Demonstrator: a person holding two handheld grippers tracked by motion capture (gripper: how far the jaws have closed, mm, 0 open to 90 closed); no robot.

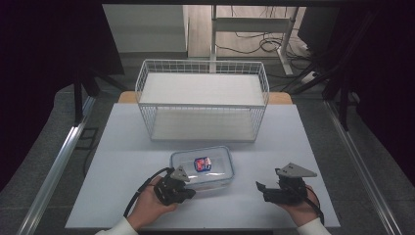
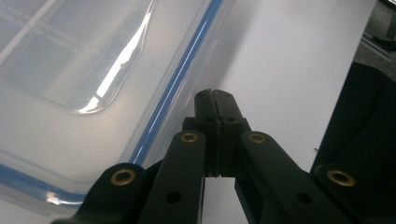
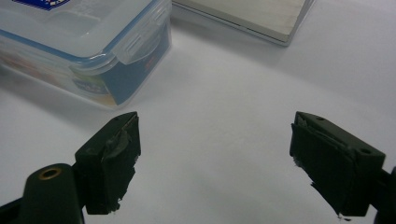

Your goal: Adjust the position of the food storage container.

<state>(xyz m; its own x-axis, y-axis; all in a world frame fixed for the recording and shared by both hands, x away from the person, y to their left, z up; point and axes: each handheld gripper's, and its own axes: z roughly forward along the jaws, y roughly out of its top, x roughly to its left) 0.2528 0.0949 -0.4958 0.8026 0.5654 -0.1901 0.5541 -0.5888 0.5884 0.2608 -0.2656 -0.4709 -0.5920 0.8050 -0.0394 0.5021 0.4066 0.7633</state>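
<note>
My left claw [image 2: 215, 95], jaws pressed together, sits at the container's [image 1: 201, 165] seven o'clock; my right claw [image 3: 215, 163] gapes wide at four o'clock. A one-sided shove could skid it across the counter [image 1: 122, 147].

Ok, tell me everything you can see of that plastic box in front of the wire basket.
The plastic box is a clear, rounded rectangle with a see-through lid edged by a blue seal and a snap flap on its side. The lid is on. A red and blue label sits on top. It lies flat on the white table, just before the wire basket. The left gripper, jaws shut, is at its near-left edge; contact is unclear.
</note>
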